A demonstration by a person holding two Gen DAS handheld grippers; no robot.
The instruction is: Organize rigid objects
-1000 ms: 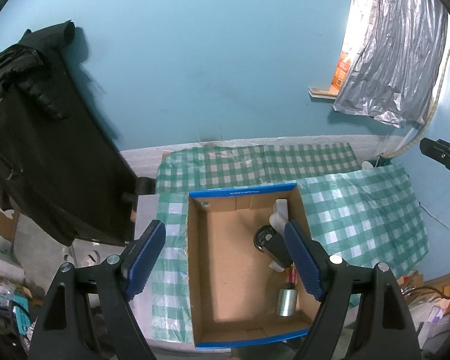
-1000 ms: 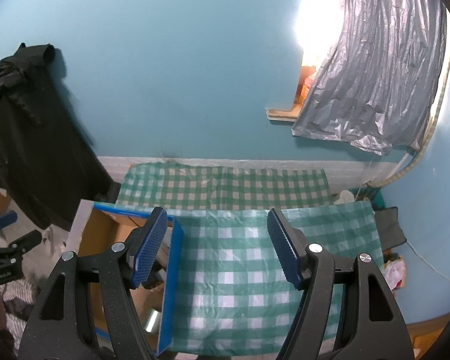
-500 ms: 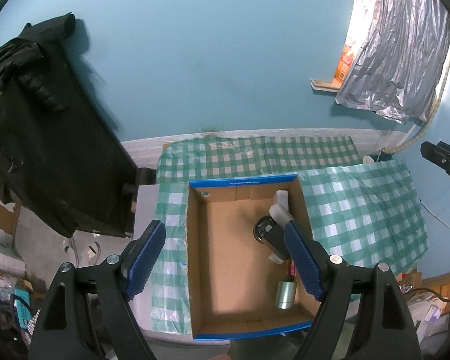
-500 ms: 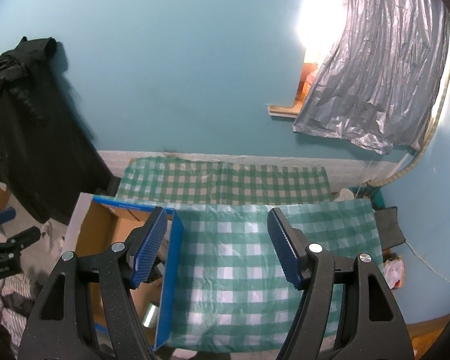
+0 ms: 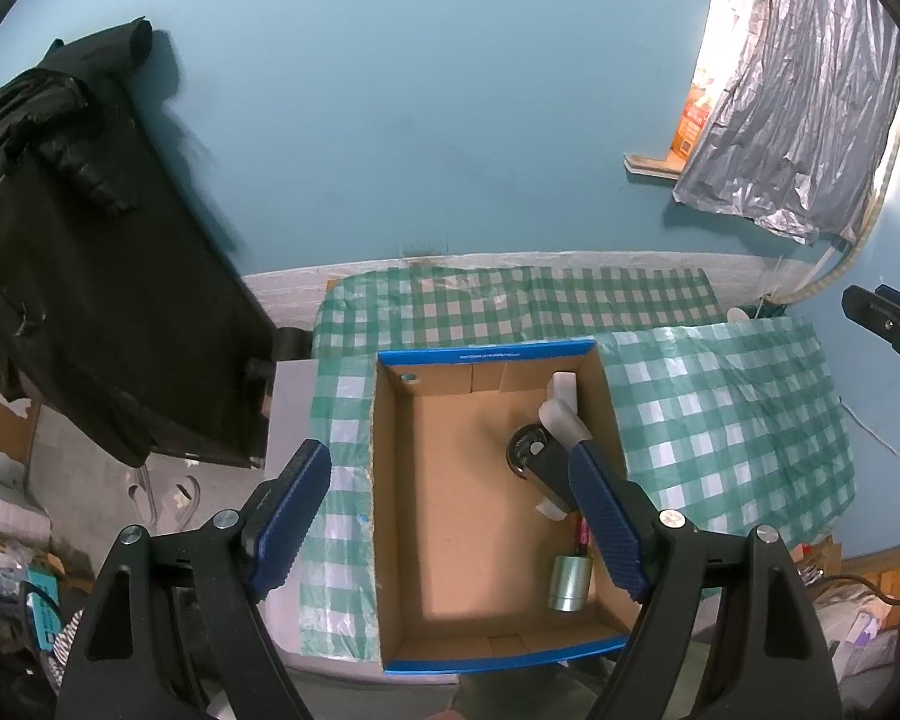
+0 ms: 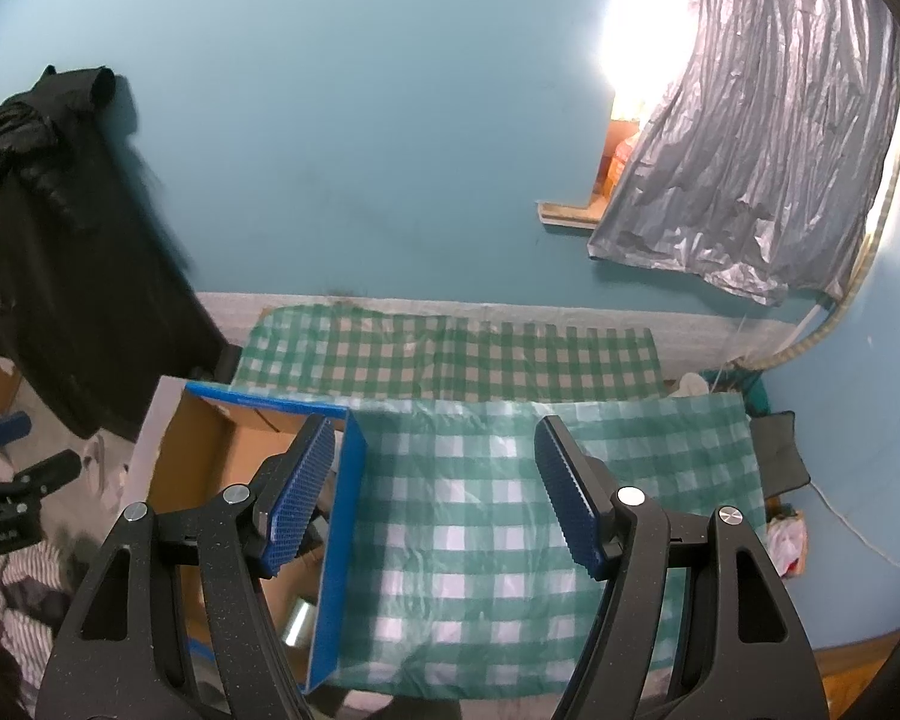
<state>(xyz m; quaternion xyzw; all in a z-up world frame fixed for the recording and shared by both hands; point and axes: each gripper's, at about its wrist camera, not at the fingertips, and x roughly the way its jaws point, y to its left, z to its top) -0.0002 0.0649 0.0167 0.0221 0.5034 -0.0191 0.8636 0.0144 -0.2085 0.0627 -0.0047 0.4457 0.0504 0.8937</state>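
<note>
Light: dim, bluish, from the window [image 6: 630, 60] behind the silver curtain [image 6: 750, 150]
Glare: blown-out there
Edges: fisheye curve, dark corners
Focus: sharp

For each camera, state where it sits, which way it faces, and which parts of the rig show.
Left wrist: on the left gripper, angled down into the cardboard box; both blue fingers show, open, plus the right gripper's tip at the right edge.
Right wrist: on the right gripper, angled down at the checked cloth; both fingers show, open.
Shared: box, cloth, silver cylinder, teal wall.
</note>
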